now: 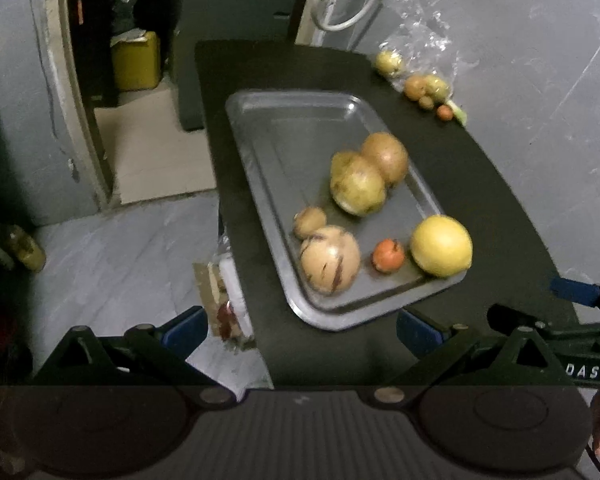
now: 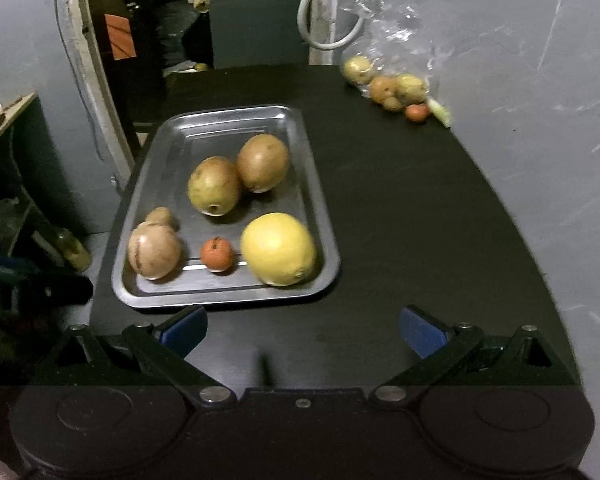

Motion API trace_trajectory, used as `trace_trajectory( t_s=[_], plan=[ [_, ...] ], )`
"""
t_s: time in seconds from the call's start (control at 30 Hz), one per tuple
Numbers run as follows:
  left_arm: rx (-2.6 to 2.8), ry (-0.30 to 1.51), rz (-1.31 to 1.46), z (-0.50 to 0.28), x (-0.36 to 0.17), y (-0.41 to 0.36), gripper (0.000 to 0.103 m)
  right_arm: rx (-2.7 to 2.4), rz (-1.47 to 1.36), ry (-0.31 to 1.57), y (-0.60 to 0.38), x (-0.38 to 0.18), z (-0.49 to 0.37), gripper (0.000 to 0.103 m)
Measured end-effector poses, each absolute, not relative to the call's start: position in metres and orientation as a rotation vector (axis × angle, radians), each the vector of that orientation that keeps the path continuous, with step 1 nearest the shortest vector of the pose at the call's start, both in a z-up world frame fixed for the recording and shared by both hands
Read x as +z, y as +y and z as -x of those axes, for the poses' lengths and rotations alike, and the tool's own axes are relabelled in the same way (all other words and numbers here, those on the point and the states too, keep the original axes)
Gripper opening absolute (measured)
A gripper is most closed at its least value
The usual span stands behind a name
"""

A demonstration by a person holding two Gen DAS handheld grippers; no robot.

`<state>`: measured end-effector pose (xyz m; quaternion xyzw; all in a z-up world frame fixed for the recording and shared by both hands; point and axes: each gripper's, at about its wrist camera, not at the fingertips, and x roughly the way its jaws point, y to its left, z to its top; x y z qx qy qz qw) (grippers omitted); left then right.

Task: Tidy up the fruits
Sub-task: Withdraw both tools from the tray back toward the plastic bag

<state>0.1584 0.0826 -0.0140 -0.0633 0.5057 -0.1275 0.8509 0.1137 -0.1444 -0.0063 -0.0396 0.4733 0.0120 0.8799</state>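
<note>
Both tongs, right point(image 2: 303, 330) and left point(image 1: 302, 326), hang spread wide and empty over the near edge of the bench point(image 2: 400, 208), apparently free to fetch more fruit. Six fruits already lie gathered in the metal tray point(image 2: 220, 120) ahead of them, left of the right tongs, its long axis running away from the tongs. More fruits point(image 2: 392, 88) remain by a plastic bag point(image 2: 396, 32), far ahead and right.

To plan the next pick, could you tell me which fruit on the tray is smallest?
The small tan fruit, touching the striped one; the orange one is slightly larger.
</note>
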Motion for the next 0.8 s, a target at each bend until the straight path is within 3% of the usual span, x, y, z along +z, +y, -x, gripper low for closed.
trace_trajectory(
  t_s=[0.8],
  plan=[
    [-0.201, 0.965, 0.157, -0.221, 0.025, 0.059, 0.102, -0.077, 0.079, 0.898, -0.197, 0.036, -0.182, 0.102]
  ],
)
